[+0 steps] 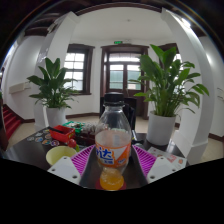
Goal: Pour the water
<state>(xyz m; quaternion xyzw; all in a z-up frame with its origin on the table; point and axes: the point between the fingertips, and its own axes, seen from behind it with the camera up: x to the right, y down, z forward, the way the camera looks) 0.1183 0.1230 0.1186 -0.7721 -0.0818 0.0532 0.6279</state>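
1. Broadly, I see a bright room with white walls filling the upper half of the frame, and dark-framed windows (124, 68) at centre top.
2. I make out a dark table (30, 152) running across the lower half of the frame, with everything else standing on it.
3. I see a large leafy plant in a white pot (161, 127) at right of centre, its leaves reaching into the upper right.
4. I see a second potted plant (50, 88) at middle left, in a pale pot.
5. I have a clear plastic bottle (113, 140) at lower centre, upright, with an orange-and-white label and orange liquid low in its base; its neck is open at the top.
6. My gripper (113, 160) has its fingers on either side of the bottle, the purple pads (84, 157) lying against its flanks; it appears closed onto the bottle, with no gap that I can see.
7. I see red and green packets (65, 133) at left of the bottle, stacked near the left plant.
8. I see a yellow-green bowl (59, 154) at lower left, just beside the left finger.
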